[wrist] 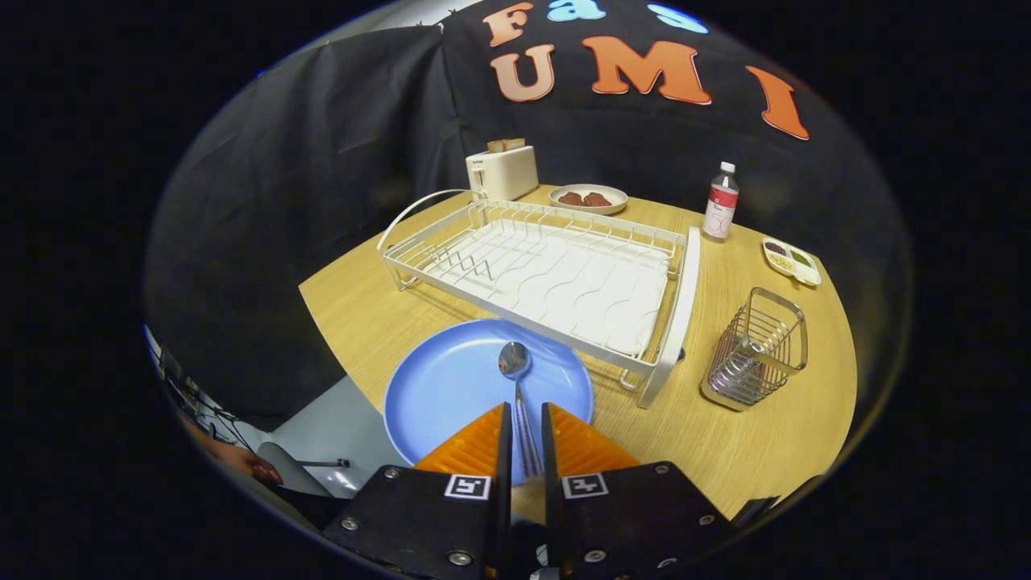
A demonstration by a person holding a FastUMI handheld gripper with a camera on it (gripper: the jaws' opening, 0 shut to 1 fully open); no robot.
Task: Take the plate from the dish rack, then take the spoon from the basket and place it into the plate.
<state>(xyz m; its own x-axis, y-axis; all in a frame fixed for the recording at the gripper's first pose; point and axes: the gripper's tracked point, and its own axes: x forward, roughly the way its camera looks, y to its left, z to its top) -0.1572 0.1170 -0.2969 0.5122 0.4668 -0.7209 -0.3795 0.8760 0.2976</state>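
Note:
A round blue plate (439, 395) lies flat on the wooden table (773, 435), in front of the white wire dish rack (556, 274). A metal spoon (515, 362) reaches out over the plate, its bowl above the plate's far half. Its handle runs back between my fingers. My gripper (525, 419) is shut on the spoon handle, both fingers pressing its sides just above the plate's near rim. To the right of the rack stands the wire basket (757, 346); nothing sticks up out of it.
Behind the rack stand a white toaster (503, 171) and a dish of brown food (588, 198). A bottle (721, 201) and a small divided tray (792, 262) sit at the far right. A person's hand (242, 461) shows below the table's left edge.

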